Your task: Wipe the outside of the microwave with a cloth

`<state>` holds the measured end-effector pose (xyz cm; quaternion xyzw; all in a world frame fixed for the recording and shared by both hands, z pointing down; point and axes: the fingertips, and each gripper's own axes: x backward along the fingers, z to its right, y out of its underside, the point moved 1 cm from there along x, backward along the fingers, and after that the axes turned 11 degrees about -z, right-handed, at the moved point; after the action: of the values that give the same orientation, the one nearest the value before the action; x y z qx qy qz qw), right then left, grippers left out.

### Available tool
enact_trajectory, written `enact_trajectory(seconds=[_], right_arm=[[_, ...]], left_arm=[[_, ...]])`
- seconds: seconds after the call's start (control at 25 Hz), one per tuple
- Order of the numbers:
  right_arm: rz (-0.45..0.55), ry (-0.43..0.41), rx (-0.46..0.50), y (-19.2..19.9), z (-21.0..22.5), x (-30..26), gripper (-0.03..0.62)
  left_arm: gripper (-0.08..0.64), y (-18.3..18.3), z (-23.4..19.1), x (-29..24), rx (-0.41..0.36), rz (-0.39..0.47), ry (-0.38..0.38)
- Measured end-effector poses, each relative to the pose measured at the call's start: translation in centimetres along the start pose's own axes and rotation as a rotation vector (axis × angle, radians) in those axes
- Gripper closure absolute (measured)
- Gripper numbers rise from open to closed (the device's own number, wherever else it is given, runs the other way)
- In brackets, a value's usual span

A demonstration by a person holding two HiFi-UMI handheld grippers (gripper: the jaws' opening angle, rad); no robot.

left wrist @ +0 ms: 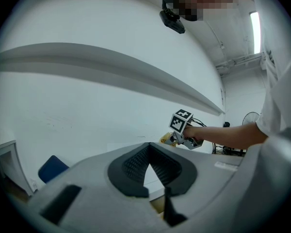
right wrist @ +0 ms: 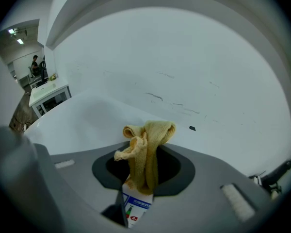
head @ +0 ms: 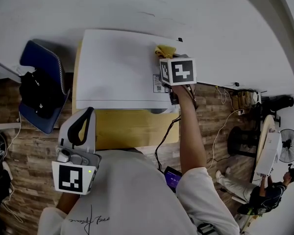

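- Microwave (head: 117, 67): white, top panel facing head view, on wooden stand (head: 132, 129).
- Blue chair (head: 39, 87) at microwave's 9 o'clock.
- Right gripper (head: 167, 58): over top panel's 2 o'clock corner, jaws clamped on yellow cloth (head: 165, 50).
- Cloth was bunched at panel surface. Contact not resolved.
- Left gripper (head: 87, 115): at microwave's 7 o'clock, clear of it. Jaws were together, nothing between.
- Judged step: wiping of top panel, at far right corner.
- Next move likely calls for pressing cloth down and sweeping toward 9 o'clock. Sides and front presumably remained.
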<state>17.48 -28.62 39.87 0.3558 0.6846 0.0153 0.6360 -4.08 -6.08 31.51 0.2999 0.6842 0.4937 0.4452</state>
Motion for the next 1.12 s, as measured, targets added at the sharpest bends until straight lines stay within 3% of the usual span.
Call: enact_trajectory(seconds=[0.48,1.12], right_arm=[[0.029,-0.08,0.029,-1.9,-4.1,-0.1,0.48],[0.058,-0.18,0.138,-5.2,-12.0,-0.4,0.48]], left_arm=[[0.565,-0.4,-0.1,-0.1,0.019,0.009,-0.013],[0.565,0.0,-1.5,0.7,0.028,0.003,-0.045]])
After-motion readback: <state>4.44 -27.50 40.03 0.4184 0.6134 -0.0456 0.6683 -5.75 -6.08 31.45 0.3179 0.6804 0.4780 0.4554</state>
